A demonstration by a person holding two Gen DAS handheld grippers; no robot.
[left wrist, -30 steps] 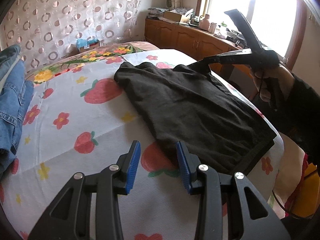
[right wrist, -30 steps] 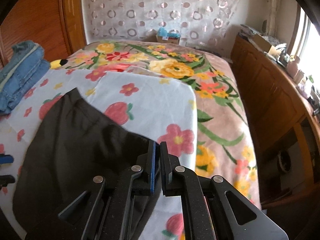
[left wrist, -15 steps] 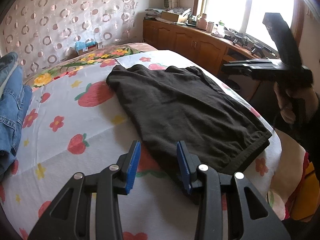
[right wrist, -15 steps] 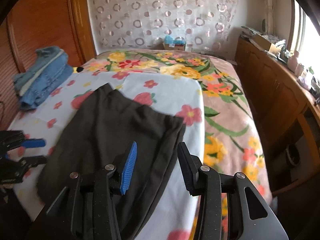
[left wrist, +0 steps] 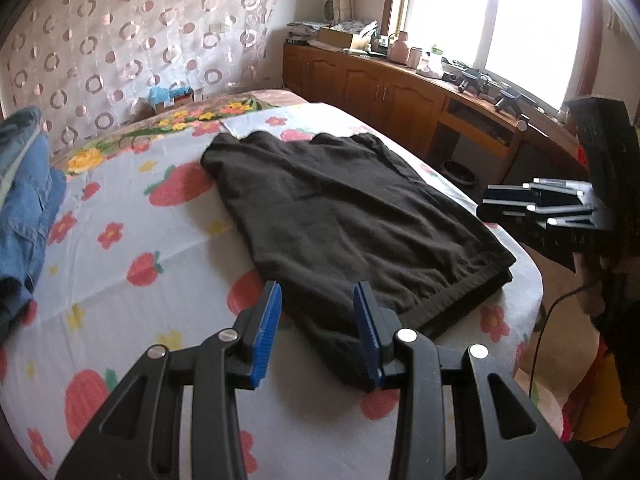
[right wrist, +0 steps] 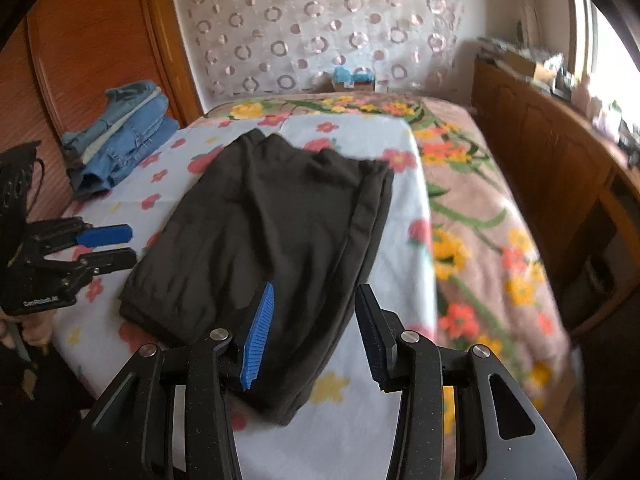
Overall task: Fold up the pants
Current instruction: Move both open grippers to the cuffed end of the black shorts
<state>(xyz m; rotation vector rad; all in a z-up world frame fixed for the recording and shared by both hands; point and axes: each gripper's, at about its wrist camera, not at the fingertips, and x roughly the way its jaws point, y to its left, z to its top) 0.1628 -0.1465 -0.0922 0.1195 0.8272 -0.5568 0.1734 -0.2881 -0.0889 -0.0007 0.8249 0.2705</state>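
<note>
Two handheld grippers frame the scene, each with two black fingers faced in ribbed blue pads. On the left gripper [left wrist: 316, 324] the jaws stand apart with nothing between the pads, which hover just above the near corner of the pants [left wrist: 344, 224]. On the right gripper [right wrist: 312, 332] the jaws have just been opening and now stand apart, clear of the cloth, with the garment's near edge below the gap.

One pair of black pants, soft and matte, lies folded into a long flat rectangle straight ahead of both tools, its thick banded edge nearest the right gripper. Beneath it spreads one white sheet [left wrist: 132, 248] printed with red strawberries and small flowers, laid over one brown floral blanket [right wrist: 480, 216]. Far to the left of the left gripper sits one stack of folded blue denim [right wrist: 120, 136]. Beyond hangs one sheer curtain [right wrist: 320, 28] patterned with rings, and wooden cabinets [left wrist: 380, 88] run beneath a bright window [left wrist: 496, 24].
</note>
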